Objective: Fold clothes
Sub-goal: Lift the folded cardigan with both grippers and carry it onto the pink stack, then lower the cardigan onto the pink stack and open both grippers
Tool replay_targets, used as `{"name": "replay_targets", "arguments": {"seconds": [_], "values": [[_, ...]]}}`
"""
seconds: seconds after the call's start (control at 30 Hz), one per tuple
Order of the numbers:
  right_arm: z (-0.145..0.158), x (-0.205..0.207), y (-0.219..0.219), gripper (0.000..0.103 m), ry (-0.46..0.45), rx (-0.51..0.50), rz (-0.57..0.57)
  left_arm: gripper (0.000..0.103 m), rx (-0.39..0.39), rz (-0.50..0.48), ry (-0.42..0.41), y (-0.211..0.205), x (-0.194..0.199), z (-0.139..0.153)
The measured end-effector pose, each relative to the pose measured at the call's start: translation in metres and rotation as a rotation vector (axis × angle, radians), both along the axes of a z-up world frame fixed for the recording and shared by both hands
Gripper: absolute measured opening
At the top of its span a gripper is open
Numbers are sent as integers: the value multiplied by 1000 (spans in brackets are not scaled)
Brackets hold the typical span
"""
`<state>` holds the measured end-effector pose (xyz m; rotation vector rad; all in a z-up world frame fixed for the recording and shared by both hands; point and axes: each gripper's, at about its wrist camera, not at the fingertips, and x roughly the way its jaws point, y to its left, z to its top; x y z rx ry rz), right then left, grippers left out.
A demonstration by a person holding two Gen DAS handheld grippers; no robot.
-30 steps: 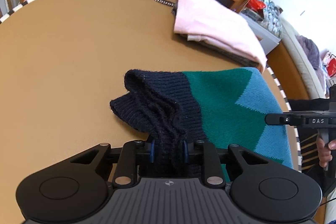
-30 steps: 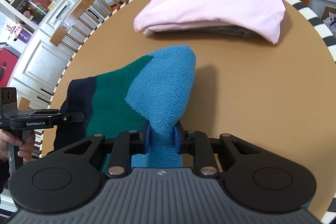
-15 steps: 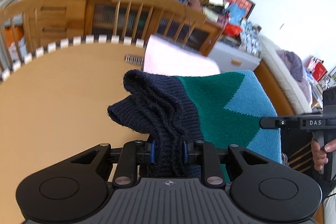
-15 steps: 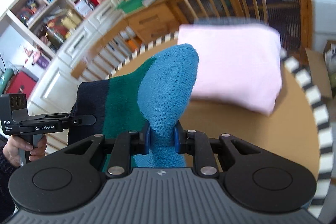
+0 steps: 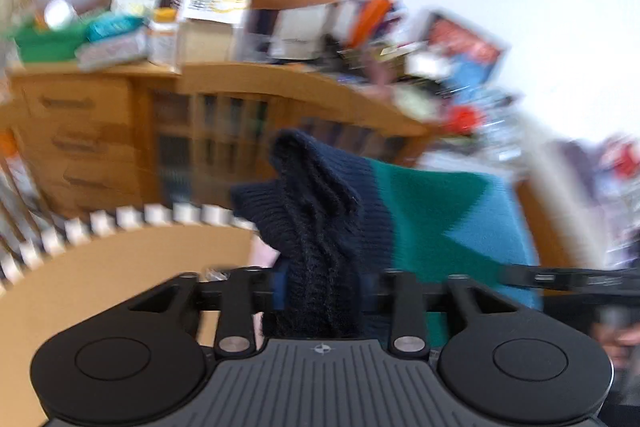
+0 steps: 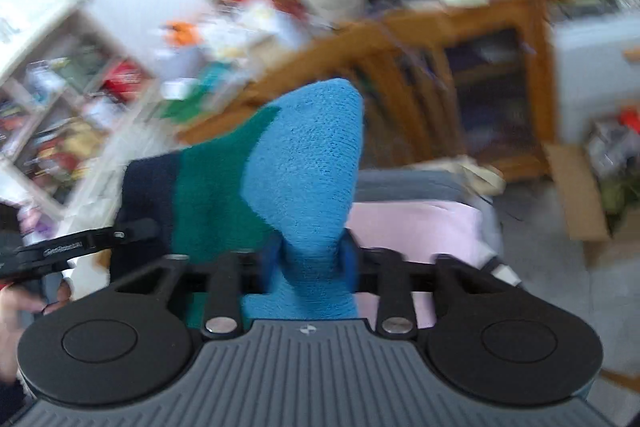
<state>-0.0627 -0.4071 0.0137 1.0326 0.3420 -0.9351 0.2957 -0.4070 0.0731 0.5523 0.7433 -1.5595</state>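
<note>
Both grippers lift a knitted sweater [image 5: 420,211] clear of the round table [image 5: 120,267], whose top filled both views a second ago and now shows only at 8 o'clock in the left wrist view. The left gripper [image 5: 320,291] stays clamped on the bunched navy end of the garment, and the right gripper [image 6: 308,263] stays clamped on its light-blue end, the jaws of each drawn in narrow against the wool. The sweater hangs stretched between the two tools, its navy, green and blue bands running across. Both cameras have tipped upward towards the wooden cabinet [image 5: 100,131] at 10 o'clock, and heavy blur marks a fast swing. In the right wrist view the folded pink garment [image 6: 420,231] lies at 4 o'clock, just below and beyond the raised knit. The lift suggests the sweater is being carried towards that stack or shaken out for another fold; either grip slipping would undo the work.
</note>
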Motion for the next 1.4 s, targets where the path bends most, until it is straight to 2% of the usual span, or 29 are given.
{"name": "replay_targets", "arguments": {"seconds": [0.03, 0.07, 0.1, 0.13, 0.17, 0.3, 0.37, 0.43, 0.47, 0.53, 0.57, 0.6, 0.7, 0.87, 0.97, 1.07, 1.1, 1.2, 1.27, 1.4], "values": [[-21, 1, -10, 76, 57, 40, -43, 66, 2, 60, -98, -7, -8, -15], [-37, 2, -13, 70, 111, 51, -55, 68, 2, 134, -197, -12, -16, -31], [-52, 4, -16, 63, 165, 63, -66, 68, -21, 161, -216, -8, -19, -39], [-59, 3, -12, 62, 191, 43, -53, 68, -44, 188, -235, -3, -22, -48], [-59, 2, -2, 61, 221, -24, -44, 69, -68, 206, -246, 3, -25, -56], [-47, 14, 45, 65, 320, -327, 59, 73, -180, 78, -136, 55, -45, -74], [-44, 31, 60, 65, 344, -423, 124, 73, -170, 5, -166, 68, -63, -91], [-51, 48, 69, 66, 361, -465, 188, 71, -141, -59, -193, 78, -80, -111], [-62, 57, 68, 67, 378, -435, 215, 72, -115, -70, -201, 79, -84, -123], [-87, 67, 68, 67, 412, -405, 235, 75, -107, -58, -235, 84, -88, -144], [-100, 69, 68, 72, 429, -403, 230, 76, -107, -45, -219, 86, -87, -149], [-114, 71, 69, 83, 445, -402, 223, 77, -102, -30, -200, 87, -85, -151], [-117, 65, 64, 94, 402, -349, 162, 79, -87, -29, -191, 90, -84, -154], [-122, 55, 56, 91, 329, -262, 60, 81, -83, -33, -174, 94, -75, -144], [-89, 59, 82, 91, 373, -328, 19, 82, -86, 1, -146, 110, -74, -125], [-63, 62, 125, 103, 408, -454, 3, 90, -37, 11, -65, 133, -73, -114], [-56, 63, 141, 102, 424, -500, -4, 91, -27, 11, -49, 144, -74, -113], [-60, 61, 181, 102, 477, -567, -4, 97, -28, 32, -43, 177, -76, -112], [-64, 65, 197, 102, 504, -538, -7, 100, -24, 49, -45, 194, -76, -113], [-70, 67, 229, 102, 482, -470, -7, 102, -10, 47, -33, 221, -76, -115]]}}
